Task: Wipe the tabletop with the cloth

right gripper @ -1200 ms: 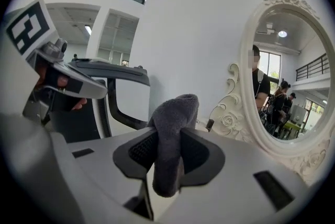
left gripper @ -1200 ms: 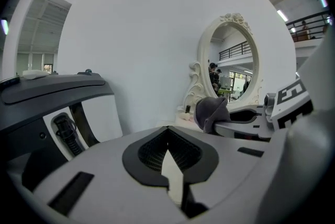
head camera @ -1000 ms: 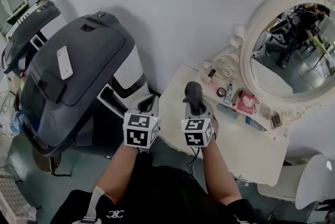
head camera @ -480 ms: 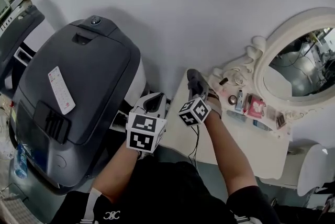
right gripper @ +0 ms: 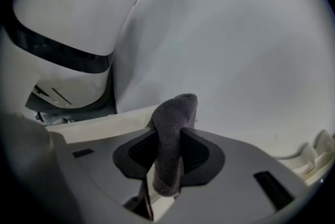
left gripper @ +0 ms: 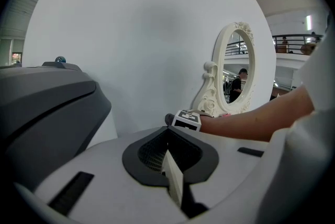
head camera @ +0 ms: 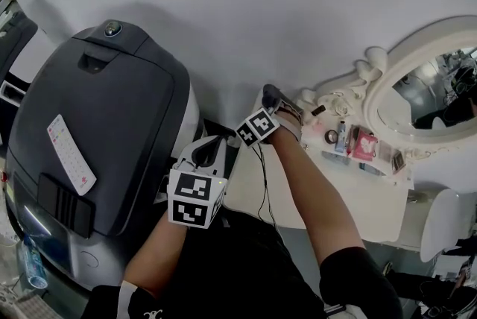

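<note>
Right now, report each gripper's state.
Left gripper: closed, holding nothing.
Right gripper: closed on the grey cloth.

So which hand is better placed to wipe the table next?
Right. The right claw grips the grey cloth at the far corner of the tabletop; the left claw is shut, empty, beside the table.

The mirror [head camera: 436, 94] is cut off by the head view's right edge. The bits [head camera: 350, 140] beside it on the worktop [head camera: 350, 194] are too small to name. The cloth's [right gripper: 175, 113] lower end vanishes inside the right claw [head camera: 274, 103].
</note>
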